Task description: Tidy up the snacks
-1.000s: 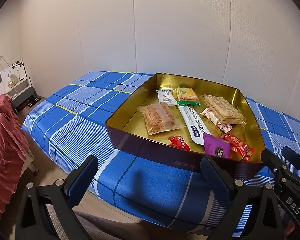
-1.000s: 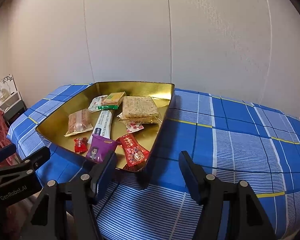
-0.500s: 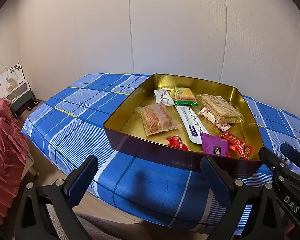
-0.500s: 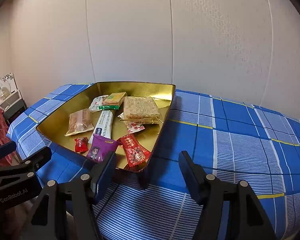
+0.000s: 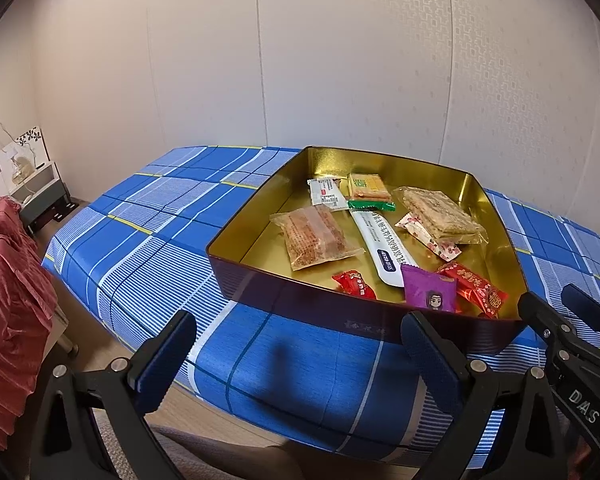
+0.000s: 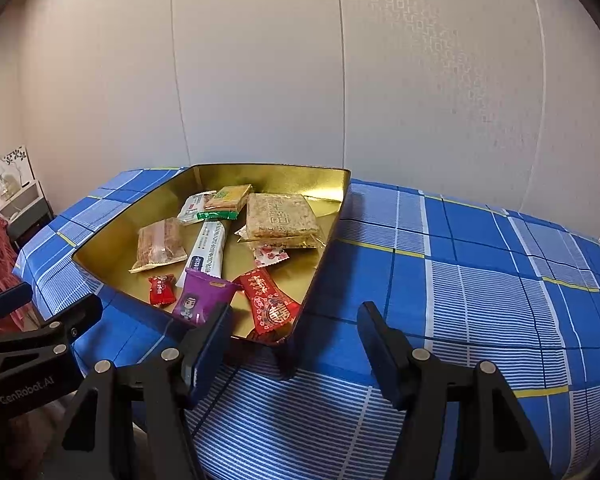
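Observation:
A gold-lined tin box [image 5: 256, 216] [image 6: 332, 216] with dark outer walls sits on a blue plaid bed. It holds several snack packets: a purple packet [image 5: 430, 294] [image 6: 200, 298], a red packet [image 5: 474, 288] [image 6: 270, 300], a small red candy [image 5: 354, 284] [image 6: 161, 290], a long white bar [image 5: 380, 246] [image 6: 210, 246], a clear-wrapped brown cake [image 5: 314, 236] [image 6: 160, 244] and a large cracker pack [image 5: 440, 214] [image 6: 280, 216]. My left gripper [image 5: 296, 354] is open and empty, before the box's near wall. My right gripper [image 6: 294, 344] is open and empty at the box's near corner.
The blue plaid bedcover [image 6: 480, 280] spreads to the right of the box and its near edge [image 5: 260, 408] drops off below the grippers. A red cloth [image 5: 8, 280] and a bedside stand [image 5: 36, 188] are at the left. A pale wall [image 6: 380, 80] is behind.
Both grippers have drifted slightly, so the box sits a little differently in each view. Nothing in the box has moved and both grippers have stayed open.

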`<state>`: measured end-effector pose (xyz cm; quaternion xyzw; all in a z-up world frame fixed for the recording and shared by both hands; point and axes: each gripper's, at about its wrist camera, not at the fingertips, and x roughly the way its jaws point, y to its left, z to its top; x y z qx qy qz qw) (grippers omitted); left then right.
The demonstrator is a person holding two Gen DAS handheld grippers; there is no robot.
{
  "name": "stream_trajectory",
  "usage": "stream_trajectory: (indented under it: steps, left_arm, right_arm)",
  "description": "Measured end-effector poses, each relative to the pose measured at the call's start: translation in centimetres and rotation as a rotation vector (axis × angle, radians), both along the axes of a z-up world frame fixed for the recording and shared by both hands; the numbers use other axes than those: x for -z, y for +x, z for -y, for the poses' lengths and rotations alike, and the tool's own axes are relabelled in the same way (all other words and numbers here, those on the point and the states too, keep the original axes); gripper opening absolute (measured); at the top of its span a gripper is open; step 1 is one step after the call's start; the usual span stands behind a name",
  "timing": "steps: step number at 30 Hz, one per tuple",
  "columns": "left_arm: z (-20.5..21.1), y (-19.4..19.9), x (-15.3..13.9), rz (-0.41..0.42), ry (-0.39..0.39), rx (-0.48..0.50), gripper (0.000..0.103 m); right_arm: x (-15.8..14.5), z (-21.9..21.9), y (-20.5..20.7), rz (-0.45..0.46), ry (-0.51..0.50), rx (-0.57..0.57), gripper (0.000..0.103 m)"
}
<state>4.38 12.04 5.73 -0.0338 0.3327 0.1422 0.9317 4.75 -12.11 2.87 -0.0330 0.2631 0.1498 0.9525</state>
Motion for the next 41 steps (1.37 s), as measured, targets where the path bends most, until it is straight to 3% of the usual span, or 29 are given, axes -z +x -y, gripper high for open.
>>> stream_trajectory:
  steps: [41]
  left_arm:
    - [-0.49, 0.29, 0.43, -0.025, -0.037, -0.022, 0.103]
  right_arm:
    - [0.16, -0.21, 0.16, -0.008, 0.006, 0.019, 0.066]
